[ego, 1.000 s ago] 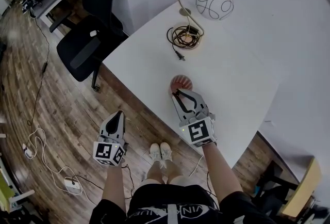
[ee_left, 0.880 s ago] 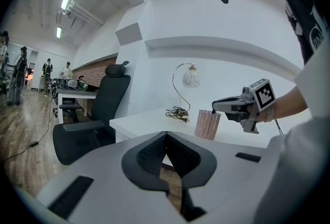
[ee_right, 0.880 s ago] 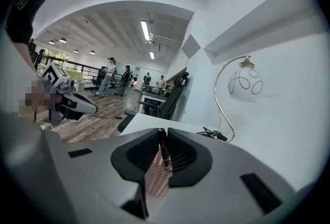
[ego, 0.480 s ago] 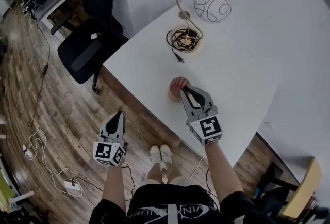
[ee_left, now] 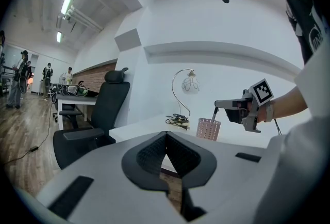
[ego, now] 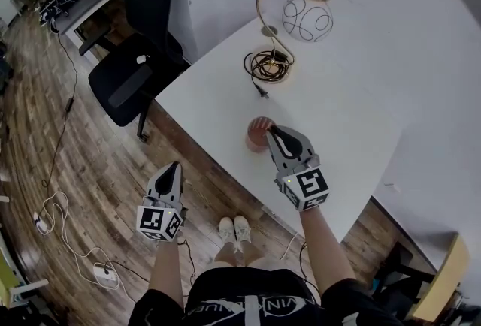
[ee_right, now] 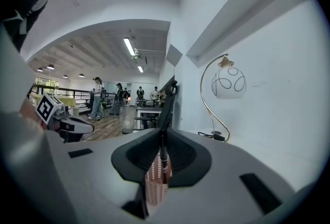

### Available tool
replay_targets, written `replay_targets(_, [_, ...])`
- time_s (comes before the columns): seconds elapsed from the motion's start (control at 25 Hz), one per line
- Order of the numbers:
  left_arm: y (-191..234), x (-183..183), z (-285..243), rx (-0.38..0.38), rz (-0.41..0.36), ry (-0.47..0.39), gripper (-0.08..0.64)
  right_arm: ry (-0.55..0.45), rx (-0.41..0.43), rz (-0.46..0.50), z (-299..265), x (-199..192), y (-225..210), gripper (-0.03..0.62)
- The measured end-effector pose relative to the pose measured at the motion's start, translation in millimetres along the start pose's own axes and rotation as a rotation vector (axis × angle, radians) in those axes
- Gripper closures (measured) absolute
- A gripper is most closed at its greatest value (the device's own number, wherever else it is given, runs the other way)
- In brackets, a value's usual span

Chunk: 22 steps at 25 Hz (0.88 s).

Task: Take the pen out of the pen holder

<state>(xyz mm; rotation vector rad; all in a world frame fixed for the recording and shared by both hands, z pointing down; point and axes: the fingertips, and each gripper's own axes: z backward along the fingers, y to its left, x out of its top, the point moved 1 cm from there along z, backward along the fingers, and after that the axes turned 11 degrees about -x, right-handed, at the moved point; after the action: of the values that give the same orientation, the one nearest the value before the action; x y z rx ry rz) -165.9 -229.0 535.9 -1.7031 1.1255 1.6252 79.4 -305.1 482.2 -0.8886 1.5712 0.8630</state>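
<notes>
Right gripper [ego: 272,129] has just been closing its jaws and now pinches the pen [ee_right: 163,150] near its top. The pen stands upright, its lower end down at the mouth of the pink holder [ego: 258,133]; I can't tell whether it has cleared the rim. The holder sits near the desk's [ego: 338,107] front edge, well apart from the lamp [ego: 308,16] and coiled cord [ego: 269,65]. Left gripper [ego: 171,167] hangs off the desk over the wood floor, jaws together, nothing between them.
</notes>
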Motion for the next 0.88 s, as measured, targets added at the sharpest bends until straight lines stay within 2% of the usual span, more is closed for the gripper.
replay_targets(0.88, [-6.0, 35.1, 7.6, 0.006, -0.035, -0.048, 0.546, -0.094, 0.011, -0.05, 20.3, 46.9, -6.9, 0.541])
